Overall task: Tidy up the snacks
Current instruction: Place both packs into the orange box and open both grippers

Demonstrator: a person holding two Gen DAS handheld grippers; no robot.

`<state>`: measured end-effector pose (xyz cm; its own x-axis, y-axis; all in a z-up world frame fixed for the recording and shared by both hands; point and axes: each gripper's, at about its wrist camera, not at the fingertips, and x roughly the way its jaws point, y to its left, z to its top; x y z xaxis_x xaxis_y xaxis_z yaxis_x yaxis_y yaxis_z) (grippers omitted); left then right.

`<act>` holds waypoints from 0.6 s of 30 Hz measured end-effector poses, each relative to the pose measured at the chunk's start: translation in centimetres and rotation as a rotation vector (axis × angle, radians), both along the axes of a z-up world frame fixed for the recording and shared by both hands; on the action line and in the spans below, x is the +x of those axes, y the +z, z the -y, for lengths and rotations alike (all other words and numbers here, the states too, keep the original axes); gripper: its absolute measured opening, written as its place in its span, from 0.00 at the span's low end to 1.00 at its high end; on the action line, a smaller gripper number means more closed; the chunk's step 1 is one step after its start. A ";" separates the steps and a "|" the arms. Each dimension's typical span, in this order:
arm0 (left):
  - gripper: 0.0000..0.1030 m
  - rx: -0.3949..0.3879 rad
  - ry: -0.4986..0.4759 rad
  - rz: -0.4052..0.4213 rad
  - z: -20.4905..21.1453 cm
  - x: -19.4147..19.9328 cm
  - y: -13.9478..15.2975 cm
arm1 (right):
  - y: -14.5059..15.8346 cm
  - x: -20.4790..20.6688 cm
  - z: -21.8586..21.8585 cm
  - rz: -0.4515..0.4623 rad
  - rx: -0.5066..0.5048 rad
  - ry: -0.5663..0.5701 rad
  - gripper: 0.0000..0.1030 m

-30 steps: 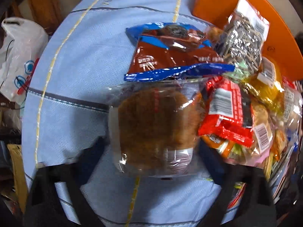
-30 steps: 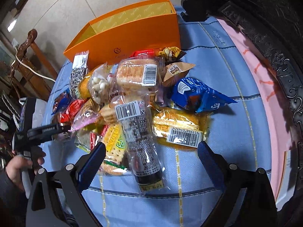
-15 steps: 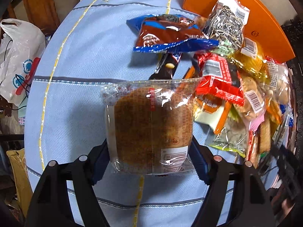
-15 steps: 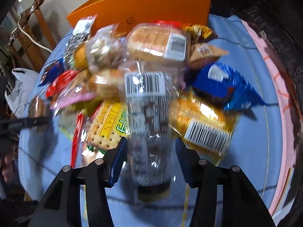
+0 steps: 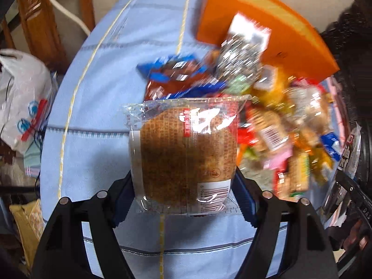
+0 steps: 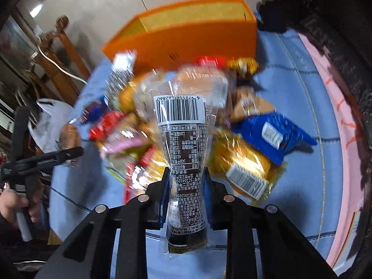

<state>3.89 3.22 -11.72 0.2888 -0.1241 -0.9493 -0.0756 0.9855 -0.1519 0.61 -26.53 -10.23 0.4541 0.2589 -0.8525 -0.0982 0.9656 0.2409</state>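
My left gripper [image 5: 186, 193] is shut on a brown cake in a clear wrapper [image 5: 186, 153] and holds it above the blue tablecloth [image 5: 97, 116]. My right gripper [image 6: 186, 186] is shut on a tall clear-wrapped dark snack pack with a barcode [image 6: 181, 139], lifted off the pile. A pile of mixed snack packets [image 5: 279, 127] lies on the table; it also shows in the right wrist view [image 6: 244, 158]. An open orange box [image 6: 190, 32] stands behind the pile, and shows in the left wrist view [image 5: 267, 30].
A white plastic bag [image 5: 21, 97] hangs off the table's left side by wooden chairs [image 5: 41, 18]. A pink cloth edge [image 6: 337, 116] and dark carved furniture [image 6: 337, 23] lie on the right. The left gripper and the hand holding it [image 6: 34, 162] appear at left in the right wrist view.
Both grippers closed on their packs and lifted them. The left raised the cake off the cloth; the right closed tight on the dark pack and pulled it up from the pile.
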 end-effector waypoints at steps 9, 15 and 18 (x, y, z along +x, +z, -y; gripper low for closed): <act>0.72 -0.033 -0.078 0.106 2.0 5.2 6.1 | 5.9 4.8 -0.2 0.144 0.051 -0.002 0.25; 0.72 -0.006 -0.120 0.206 3.9 11.3 9.9 | 9.7 10.8 0.4 0.251 0.076 -0.033 0.25; 0.72 -0.011 -0.125 0.245 4.8 15.3 11.9 | 10.6 14.1 0.5 0.276 0.088 -0.059 0.25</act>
